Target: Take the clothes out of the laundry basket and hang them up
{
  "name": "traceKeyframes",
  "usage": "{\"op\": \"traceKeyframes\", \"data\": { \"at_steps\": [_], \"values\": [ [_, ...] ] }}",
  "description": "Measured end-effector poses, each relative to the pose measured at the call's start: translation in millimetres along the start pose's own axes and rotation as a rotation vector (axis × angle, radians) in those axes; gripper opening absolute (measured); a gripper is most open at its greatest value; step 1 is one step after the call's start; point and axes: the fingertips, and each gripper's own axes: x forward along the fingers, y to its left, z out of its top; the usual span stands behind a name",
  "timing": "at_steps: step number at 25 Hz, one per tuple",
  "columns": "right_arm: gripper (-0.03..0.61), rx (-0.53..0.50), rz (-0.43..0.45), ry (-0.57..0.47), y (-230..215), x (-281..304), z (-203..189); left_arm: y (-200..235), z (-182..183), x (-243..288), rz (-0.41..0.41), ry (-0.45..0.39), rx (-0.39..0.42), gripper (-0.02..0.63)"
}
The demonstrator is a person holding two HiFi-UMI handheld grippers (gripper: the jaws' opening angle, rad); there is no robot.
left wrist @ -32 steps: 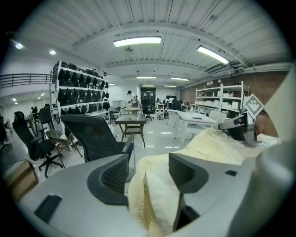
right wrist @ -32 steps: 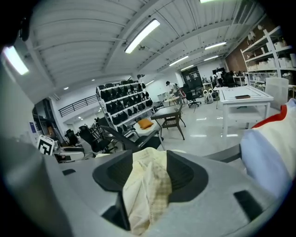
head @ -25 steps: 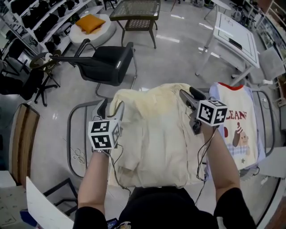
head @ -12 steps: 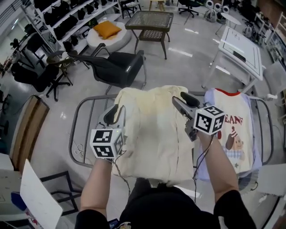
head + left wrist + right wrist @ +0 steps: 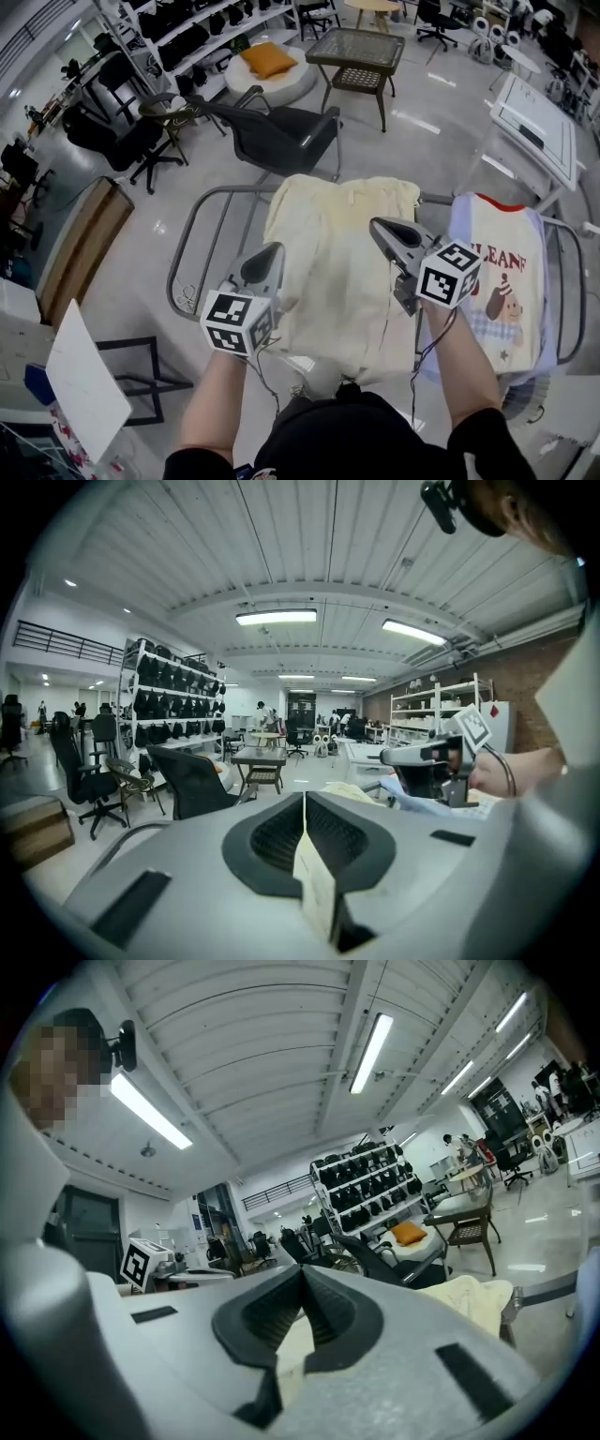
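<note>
Both tongs have just been closing and are now shut, the left tongs at the left edge of the cream shirt and the right tongs over its right edge. The shirt hangs over the drying rack, probably spread to dry. Only the tongs' own views show a pale sliver in each seam, and I can't tell whether it is pinched cloth.

Partly hidden behind right gripper at three o'clock: lettering on printed shirt. Buried under cream garment: middle of drying rack.
</note>
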Motion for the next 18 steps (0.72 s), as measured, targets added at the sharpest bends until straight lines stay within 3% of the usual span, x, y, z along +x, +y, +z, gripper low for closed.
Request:
{"op": "traceKeyframes", "data": {
  "at_steps": [8,18],
  "values": [
    [0.005,-0.004,0.001,-0.01,56,6,-24,1,-16,-46,-0.07,-0.022,-0.007,0.011],
    [0.005,-0.011,-0.143,-0.037,144,-12,-51,8,-43,-127,-0.189,-0.027,-0.02,0.009]
  ]
}}
